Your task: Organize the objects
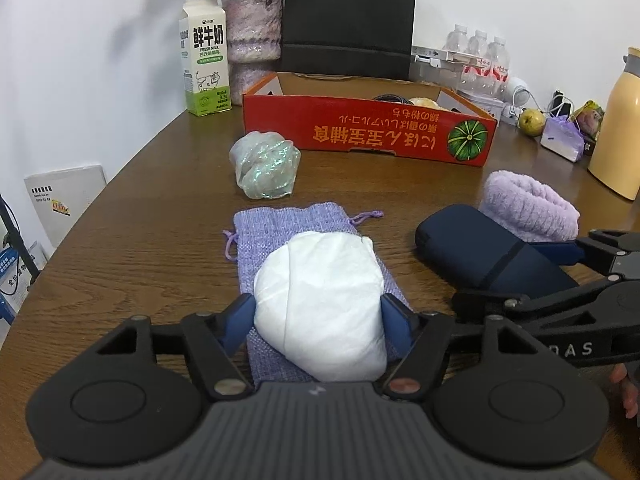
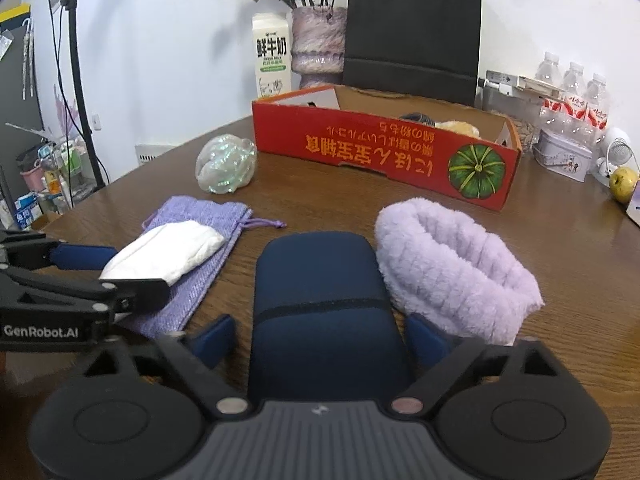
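Observation:
My left gripper (image 1: pixel 318 316) is shut on a white folded pad (image 1: pixel 320 308), which lies on a purple drawstring pouch (image 1: pixel 280 228). It also shows in the right wrist view (image 2: pixel 160 252) on the pouch (image 2: pixel 200 216). My right gripper (image 2: pixel 320 340) straddles a navy case (image 2: pixel 320 300) with its jaws apart from the case's sides. The case also shows in the left wrist view (image 1: pixel 480 252). A fluffy lilac band (image 2: pixel 452 272) lies to the right of the case. An iridescent plastic bundle (image 1: pixel 264 170) lies further back. A red cardboard box (image 1: pixel 368 128) stands open behind.
A milk carton (image 1: pixel 204 64), a flower vase (image 1: pixel 252 36) and a black paper bag (image 1: pixel 348 20) stand at the back wall. Water bottles (image 1: pixel 480 60), a pear (image 1: pixel 531 121), a tissue pack (image 1: pixel 560 140) and a yellow flask (image 1: pixel 620 128) stand at the right. The wooden table (image 1: pixel 160 240) edge curves at the left.

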A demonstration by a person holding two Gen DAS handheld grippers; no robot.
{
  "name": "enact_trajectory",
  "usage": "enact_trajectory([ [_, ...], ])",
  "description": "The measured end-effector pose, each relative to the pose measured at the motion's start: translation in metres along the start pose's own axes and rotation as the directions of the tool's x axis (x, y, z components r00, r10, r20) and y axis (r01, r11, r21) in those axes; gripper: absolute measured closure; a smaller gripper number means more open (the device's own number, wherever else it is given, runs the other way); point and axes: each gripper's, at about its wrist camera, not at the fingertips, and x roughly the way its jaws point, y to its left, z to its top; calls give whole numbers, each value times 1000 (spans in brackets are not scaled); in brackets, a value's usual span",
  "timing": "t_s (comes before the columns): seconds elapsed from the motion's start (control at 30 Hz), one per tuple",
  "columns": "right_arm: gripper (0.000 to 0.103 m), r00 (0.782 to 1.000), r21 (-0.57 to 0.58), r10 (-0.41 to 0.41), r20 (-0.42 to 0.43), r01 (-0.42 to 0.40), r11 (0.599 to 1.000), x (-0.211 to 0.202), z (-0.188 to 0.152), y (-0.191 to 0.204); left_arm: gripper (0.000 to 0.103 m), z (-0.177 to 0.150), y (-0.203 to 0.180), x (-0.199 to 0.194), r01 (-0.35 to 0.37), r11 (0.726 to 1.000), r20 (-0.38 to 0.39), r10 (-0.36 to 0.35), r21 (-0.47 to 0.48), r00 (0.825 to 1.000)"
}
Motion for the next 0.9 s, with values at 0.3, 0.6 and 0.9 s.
enact_trajectory([
  [0.3,31,1000,15,5,16,-5,1000,-4,1,-2,35,2,5,-12,-9,1000,14,9,-16,1000],
  [0.6,33,999,12,17,35,-17,1000,-15,-1,4,36,1,8,-29,-17,999,44,18,-28,999],
  [0.9,46,996,-1,11,90,-11,1000,-36,2,11,36,3,5,-46,-15,1000,75,17,-27,997],
])
